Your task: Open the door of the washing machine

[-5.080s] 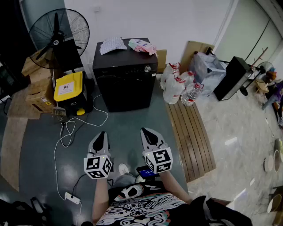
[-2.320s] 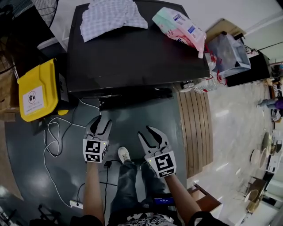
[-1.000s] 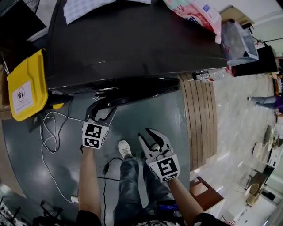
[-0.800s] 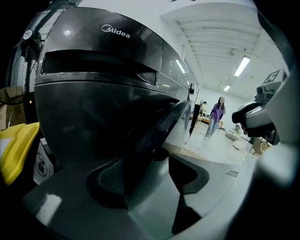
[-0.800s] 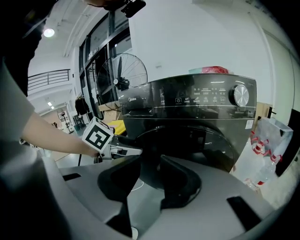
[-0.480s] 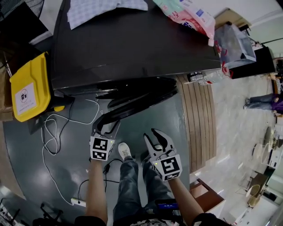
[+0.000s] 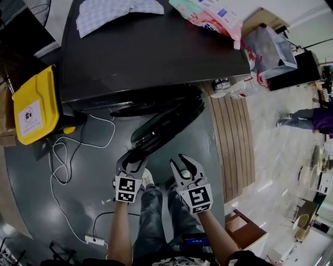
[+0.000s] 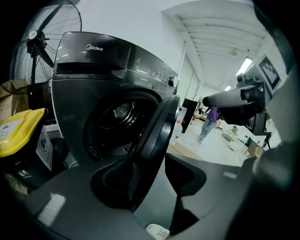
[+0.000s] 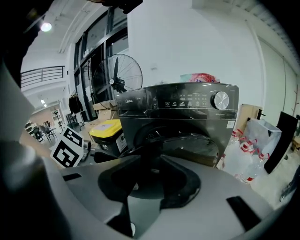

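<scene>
The black washing machine (image 7: pixel 156 47) stands ahead, its round door (image 7: pixel 166 124) swung well out toward me. My left gripper (image 7: pixel 131 160) is at the door's free edge. In the left gripper view the door rim (image 8: pixel 157 136) runs into the gap against the left jaw, with floor showing beside the right jaw; the jaws are closing. The drum opening (image 8: pixel 115 122) is exposed. My right gripper (image 7: pixel 187 166) hovers open and empty beside the left one, facing the machine (image 9: pixel 187 108) and the door (image 9: pixel 187 152).
A yellow-lidded box (image 7: pixel 31 106) sits left of the machine, with white cables (image 7: pixel 67 156) and a power strip (image 7: pixel 93 240) on the floor. Wooden slats (image 7: pixel 231 145), water bottles (image 7: pixel 234 91) and bags lie right. Cloth (image 7: pixel 112 10) and a pink package (image 7: pixel 205 15) rest on top.
The door has swung further out from the machine. My left gripper has drawn back toward me with the door's edge, and my right gripper has shifted slightly.
</scene>
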### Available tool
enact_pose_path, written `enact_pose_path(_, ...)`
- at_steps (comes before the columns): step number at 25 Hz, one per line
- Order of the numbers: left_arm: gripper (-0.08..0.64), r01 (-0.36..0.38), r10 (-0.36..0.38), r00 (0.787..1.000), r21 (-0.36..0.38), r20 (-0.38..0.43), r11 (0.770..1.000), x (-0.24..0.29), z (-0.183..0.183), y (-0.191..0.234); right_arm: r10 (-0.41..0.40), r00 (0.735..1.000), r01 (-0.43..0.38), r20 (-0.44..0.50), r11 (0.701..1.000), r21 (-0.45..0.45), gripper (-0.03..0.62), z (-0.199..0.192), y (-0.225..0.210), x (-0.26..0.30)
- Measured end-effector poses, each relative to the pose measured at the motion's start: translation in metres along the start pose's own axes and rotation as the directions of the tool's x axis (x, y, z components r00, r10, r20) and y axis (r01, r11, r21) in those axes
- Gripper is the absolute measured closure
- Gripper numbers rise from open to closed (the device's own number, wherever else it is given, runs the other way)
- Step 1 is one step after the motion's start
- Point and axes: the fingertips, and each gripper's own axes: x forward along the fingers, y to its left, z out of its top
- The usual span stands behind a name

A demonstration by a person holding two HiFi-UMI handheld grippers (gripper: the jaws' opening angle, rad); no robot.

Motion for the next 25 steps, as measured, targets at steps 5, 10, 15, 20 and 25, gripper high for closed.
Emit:
enact_pose_path(5,0.356,0.049,-0.048,0.998,0.025,-0.03,0.998,-0.007,-0.012,-0.027,-0.019,1.0,0.019,-0.003,1.0,0.011,0.474,-0.008,-0.001,-0.011)
enact_pose_path(10,0.357,0.109,-0.104,0.993,0.088,-0.06,0.99,-0.011,-0.023,-0.051,-0.043,0.999,0.043,0.002,0.999,0.021,0.479,-0.01,-0.001,-0.021)
enact_pose_path(15,0.351,0.137,-0.131,0.99,0.116,-0.057,0.984,-0.01,-0.027,-0.063,-0.063,0.998,0.063,0.016,0.997,0.036,0.483,-0.011,-0.005,-0.024)
enact_pose_path(20,0.296,0.076,-0.081,0.996,0.117,0.037,0.99,-0.021,-0.006,-0.063,-0.052,0.997,0.051,0.064,0.998,0.028,0.486,0.001,-0.004,-0.038)
enact_pose_path(25,0.29,0.002,-0.013,0.982,0.057,0.186,0.998,-0.083,0.044,-0.08,-0.039,0.987,0.029,0.154,0.997,0.066,0.567,0.03,0.002,-0.089)
